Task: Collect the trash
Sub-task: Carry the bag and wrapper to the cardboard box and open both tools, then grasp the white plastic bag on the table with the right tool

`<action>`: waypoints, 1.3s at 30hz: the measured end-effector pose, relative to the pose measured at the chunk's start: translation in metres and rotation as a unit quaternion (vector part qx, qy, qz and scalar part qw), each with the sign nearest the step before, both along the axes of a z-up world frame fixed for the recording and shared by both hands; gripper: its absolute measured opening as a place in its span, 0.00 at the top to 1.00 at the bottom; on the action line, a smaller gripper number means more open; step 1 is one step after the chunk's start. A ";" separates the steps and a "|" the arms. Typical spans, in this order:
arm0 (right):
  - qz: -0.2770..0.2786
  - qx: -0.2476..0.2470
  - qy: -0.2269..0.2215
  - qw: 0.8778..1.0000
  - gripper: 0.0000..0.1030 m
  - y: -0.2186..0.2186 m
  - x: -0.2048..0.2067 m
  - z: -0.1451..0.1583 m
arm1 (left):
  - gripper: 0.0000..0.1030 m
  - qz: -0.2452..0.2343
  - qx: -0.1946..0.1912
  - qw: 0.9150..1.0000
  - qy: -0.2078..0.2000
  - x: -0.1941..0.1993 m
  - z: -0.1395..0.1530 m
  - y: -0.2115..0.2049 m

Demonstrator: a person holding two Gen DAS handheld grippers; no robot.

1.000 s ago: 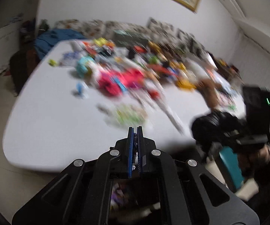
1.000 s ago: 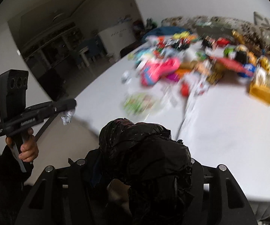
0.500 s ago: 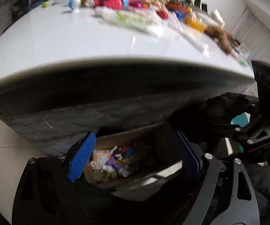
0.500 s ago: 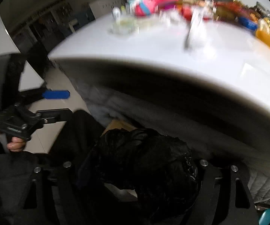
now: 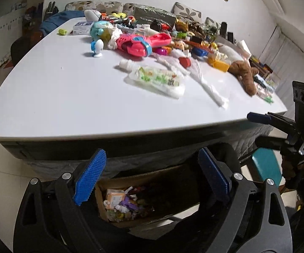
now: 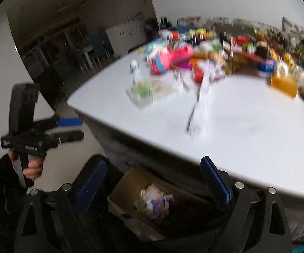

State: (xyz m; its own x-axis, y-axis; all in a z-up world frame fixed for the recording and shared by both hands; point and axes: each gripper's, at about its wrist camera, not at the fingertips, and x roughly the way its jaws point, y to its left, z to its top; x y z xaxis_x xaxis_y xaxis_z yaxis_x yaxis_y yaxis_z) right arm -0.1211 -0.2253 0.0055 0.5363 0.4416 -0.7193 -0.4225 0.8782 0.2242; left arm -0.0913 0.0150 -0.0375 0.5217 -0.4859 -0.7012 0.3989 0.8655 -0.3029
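My left gripper (image 5: 152,168) is opening wide with nothing between its blue pads (image 5: 89,178). It hovers over a cardboard box (image 5: 101,208) of wrappers under the table's edge. My right gripper (image 6: 152,175) is opening too, empty, above the same box (image 6: 120,187) with its trash (image 6: 154,202). Each gripper shows in the other view: the right gripper (image 5: 259,128) at the right, the left gripper (image 6: 76,129) at the left. On the white table (image 5: 57,97) lie a green-printed plastic wrapper (image 5: 155,80) and a crumpled white plastic strip (image 5: 206,84).
Toys crowd the table's far half: a pink toy (image 5: 143,42), a blue-and-white figure (image 5: 97,48), a yellow box (image 5: 220,65), a brown plush (image 5: 243,73). A teal stool (image 5: 266,166) stands at the right. A quilted cover hangs below the table's edge.
The left gripper went from shut on a small pale scrap to wide open. The black bag that filled the right gripper is gone from its jaws. Both dipped under the table's edge.
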 end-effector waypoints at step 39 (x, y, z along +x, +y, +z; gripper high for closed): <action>-0.101 0.040 0.005 0.994 0.84 -0.097 0.161 0.006 | 0.13 0.027 0.108 0.993 0.033 0.159 0.012 -0.170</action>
State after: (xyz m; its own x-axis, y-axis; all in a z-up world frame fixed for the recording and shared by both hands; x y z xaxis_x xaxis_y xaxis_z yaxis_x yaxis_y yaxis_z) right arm 0.0400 -0.3225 0.0111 0.6135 0.3814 -0.6914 -0.2364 0.9242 0.3000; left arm 0.0674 -0.1545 -0.0254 0.4923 -0.2926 -0.8198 0.3356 0.9328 -0.1314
